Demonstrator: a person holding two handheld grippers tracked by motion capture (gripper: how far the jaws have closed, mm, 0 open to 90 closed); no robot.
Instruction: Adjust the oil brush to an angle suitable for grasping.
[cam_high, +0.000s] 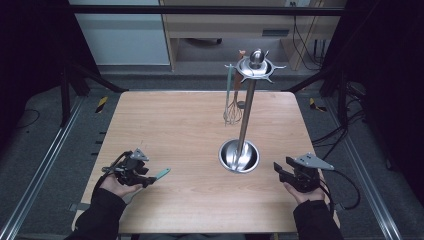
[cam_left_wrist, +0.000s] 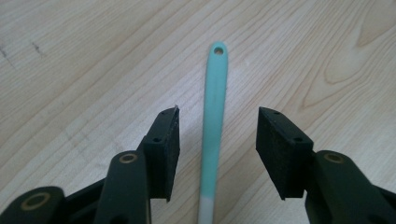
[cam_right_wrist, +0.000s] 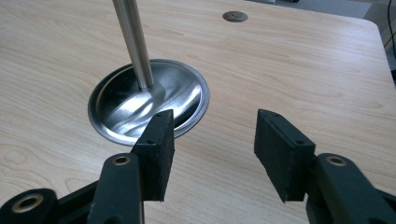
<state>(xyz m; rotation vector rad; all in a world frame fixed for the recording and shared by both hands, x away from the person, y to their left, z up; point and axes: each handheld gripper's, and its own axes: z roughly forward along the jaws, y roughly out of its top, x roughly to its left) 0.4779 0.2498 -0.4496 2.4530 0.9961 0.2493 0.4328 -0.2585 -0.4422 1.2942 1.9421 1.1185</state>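
Left gripper view: teal handle (cam_left_wrist: 213, 121) lies untouched between left claw (cam_left_wrist: 218, 140) pads

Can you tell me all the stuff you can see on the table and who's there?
Wooden table: one, light brown, under everything.
Steel utensil stand with round dish base: one, silver, right of the table's middle.
Wire whisk: one, grey wires, pale green handle, hanging from the stand's top.
Utensil with turquoise handle: one, lying flat on the table, between the open jaws, untouched.
Left hand-held gripper: one, black, near left edge, open.
Right hand-held gripper: one, black, near right, open, empty.
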